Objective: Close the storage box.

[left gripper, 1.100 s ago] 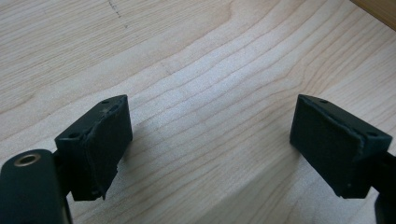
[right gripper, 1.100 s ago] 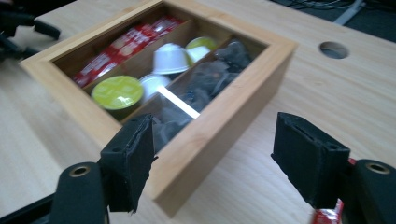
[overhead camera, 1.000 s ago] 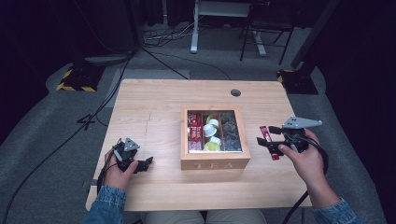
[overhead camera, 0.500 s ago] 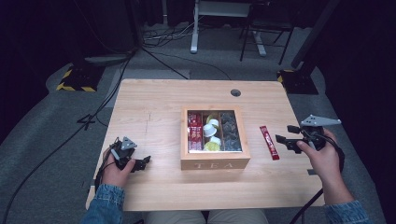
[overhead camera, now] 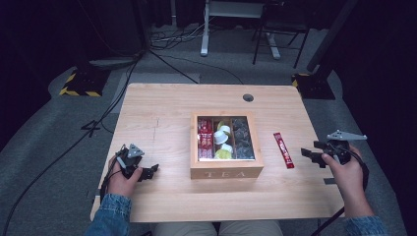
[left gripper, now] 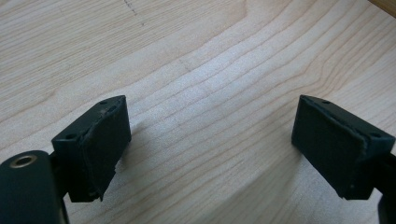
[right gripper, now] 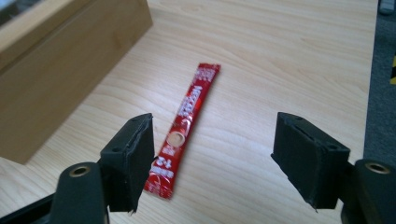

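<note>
A red stick sachet [overhead camera: 283, 150] lies flat on the table just right of the wooden tea box [overhead camera: 226, 170]. My right gripper [overhead camera: 311, 152] hovers to the right of the sachet, near the table's right edge, open and empty. In the right gripper view the sachet [right gripper: 187, 126] lies ahead of the open right gripper [right gripper: 212, 163], close to the left jaw, with the box wall [right gripper: 60, 70] at the left. My left gripper [overhead camera: 150, 171] rests at the front left of the table, open. The left gripper [left gripper: 212, 149] has nothing but bare wood between its jaws.
The tea box has a glass lid, and through it show compartments with red sachets, white and yellow capsules, and dark packets. A round cable hole [overhead camera: 248, 97] sits at the table's back right. Dark floor, cables and chair legs lie beyond the table.
My right gripper has drawn back to the right, away from the red sachet, which stays lying on the table. The left gripper has barely moved.
</note>
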{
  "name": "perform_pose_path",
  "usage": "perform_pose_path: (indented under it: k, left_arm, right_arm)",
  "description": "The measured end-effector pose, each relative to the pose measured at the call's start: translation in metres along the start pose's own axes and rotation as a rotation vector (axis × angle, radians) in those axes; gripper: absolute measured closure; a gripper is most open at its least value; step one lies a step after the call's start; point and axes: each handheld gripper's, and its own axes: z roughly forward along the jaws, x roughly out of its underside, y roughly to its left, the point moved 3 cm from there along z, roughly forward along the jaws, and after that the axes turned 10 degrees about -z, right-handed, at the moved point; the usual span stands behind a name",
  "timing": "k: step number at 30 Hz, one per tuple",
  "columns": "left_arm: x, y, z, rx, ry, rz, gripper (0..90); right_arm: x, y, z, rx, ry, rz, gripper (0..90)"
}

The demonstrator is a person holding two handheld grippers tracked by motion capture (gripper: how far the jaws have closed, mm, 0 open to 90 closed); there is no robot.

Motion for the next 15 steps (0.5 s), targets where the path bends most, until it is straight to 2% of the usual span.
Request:
perform_pose_path:
  k: [10, 15]
  left_arm:
    - [0.0, 0.0, 0.0, 0.001, 0.0, -0.002, 12.1]
    - [0.0, 0.0, 0.0, 0.0, 0.001, -0.002, 12.1]
  right_arm:
    - [0.036, -0.006, 0.013, 0.006, 0.042, 0.045, 29.3]
    - [0.05, -0.003, 0.02, 0.027, 0.038, 0.049, 29.3]
